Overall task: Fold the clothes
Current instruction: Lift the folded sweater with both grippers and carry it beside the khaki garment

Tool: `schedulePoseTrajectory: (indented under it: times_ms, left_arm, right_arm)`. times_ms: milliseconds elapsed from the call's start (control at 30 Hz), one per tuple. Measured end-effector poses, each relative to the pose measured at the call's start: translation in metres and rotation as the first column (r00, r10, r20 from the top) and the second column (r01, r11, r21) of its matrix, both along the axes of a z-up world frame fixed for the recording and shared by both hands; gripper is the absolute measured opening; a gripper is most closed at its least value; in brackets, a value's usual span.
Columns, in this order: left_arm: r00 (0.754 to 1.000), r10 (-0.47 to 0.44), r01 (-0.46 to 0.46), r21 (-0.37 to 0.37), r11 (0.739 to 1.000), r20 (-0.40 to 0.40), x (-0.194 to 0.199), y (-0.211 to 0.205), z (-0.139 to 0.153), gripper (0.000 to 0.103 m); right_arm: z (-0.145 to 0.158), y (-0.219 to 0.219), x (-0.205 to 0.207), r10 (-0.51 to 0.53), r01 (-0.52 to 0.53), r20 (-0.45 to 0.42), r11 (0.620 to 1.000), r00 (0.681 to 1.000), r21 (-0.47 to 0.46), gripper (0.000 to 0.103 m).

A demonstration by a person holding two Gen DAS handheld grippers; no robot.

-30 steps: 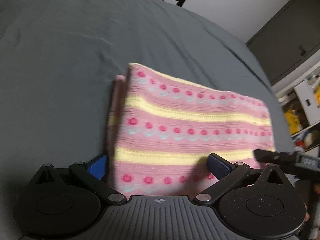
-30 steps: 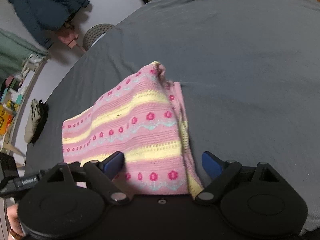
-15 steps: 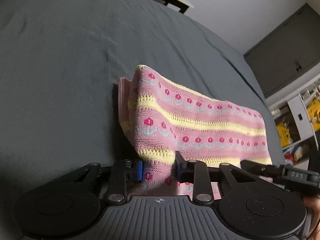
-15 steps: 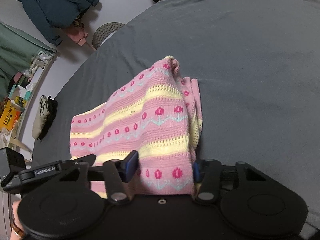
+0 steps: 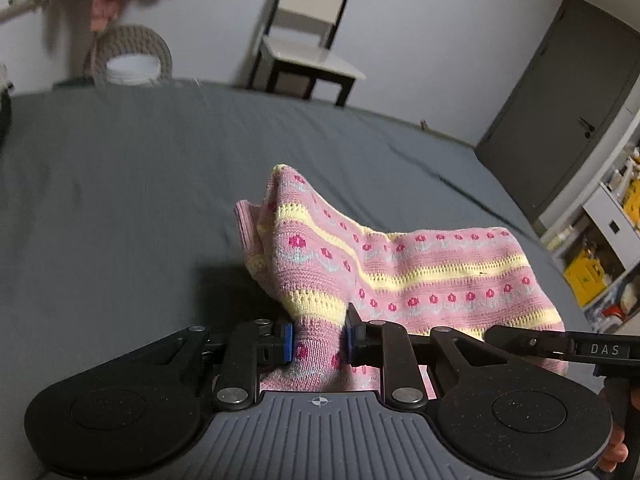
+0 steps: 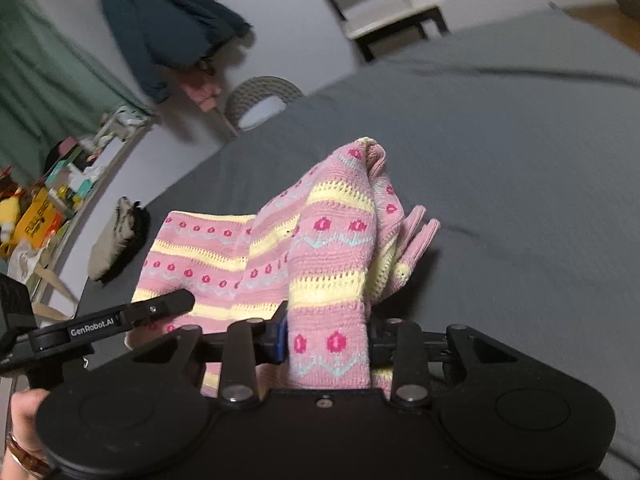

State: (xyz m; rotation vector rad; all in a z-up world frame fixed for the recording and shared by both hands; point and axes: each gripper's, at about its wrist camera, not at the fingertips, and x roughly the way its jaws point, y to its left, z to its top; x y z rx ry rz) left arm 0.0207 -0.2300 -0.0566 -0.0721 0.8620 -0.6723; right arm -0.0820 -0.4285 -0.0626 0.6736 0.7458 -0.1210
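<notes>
One sweater (image 5: 404, 276), two clamped tools

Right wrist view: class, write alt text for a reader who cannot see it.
The right gripper is shut on the near edge of a pink knitted garment with yellow stripes and red flowers, lifting it off a grey bed sheet. The left gripper reaches in from the left; a chair stands behind.

I count one striped sweater (image 5: 400, 268), two grippers, left (image 5: 319, 346) and right (image 6: 326, 340), one chair (image 5: 308, 46), one basket (image 5: 130, 56), one bed (image 5: 120, 168)
</notes>
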Motion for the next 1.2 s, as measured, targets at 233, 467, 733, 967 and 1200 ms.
schedulePoseTrajectory:
  times_ms: [233,467,733,967,1200]
  left_arm:
    - [0.990,0.114,-0.114,-0.001,0.993,0.084,0.058,0.041,0.028,0.022]
    - [0.964,0.234,-0.238,0.015,0.971,0.129,0.144,0.070,0.027,0.022]
    - [0.931,0.334,-0.349,0.092,0.933,0.144,0.252,0.089,-0.011,0.022]
    - [0.917,0.379,-0.397,0.175,0.901,0.127,0.309,0.105,-0.058,0.022]
    - [0.911,0.393,-0.410,0.196,0.891,0.123,0.314,0.114,-0.087,0.055]
  right_arm:
    - [0.036,0.018,0.086,0.100,-0.098,0.037,0.994,0.994,-0.054,0.032]
    - [0.053,0.045,0.190,0.191,-0.184,0.067,0.979,0.979,-0.093,0.032]
    - [0.022,0.074,0.296,0.245,-0.240,0.081,0.968,0.966,-0.069,0.032]
    - [-0.029,0.086,0.352,0.258,-0.256,0.045,0.966,0.965,-0.032,0.032]
    - [-0.046,0.080,0.356,0.219,-0.219,0.019,0.976,0.976,0.003,0.047]
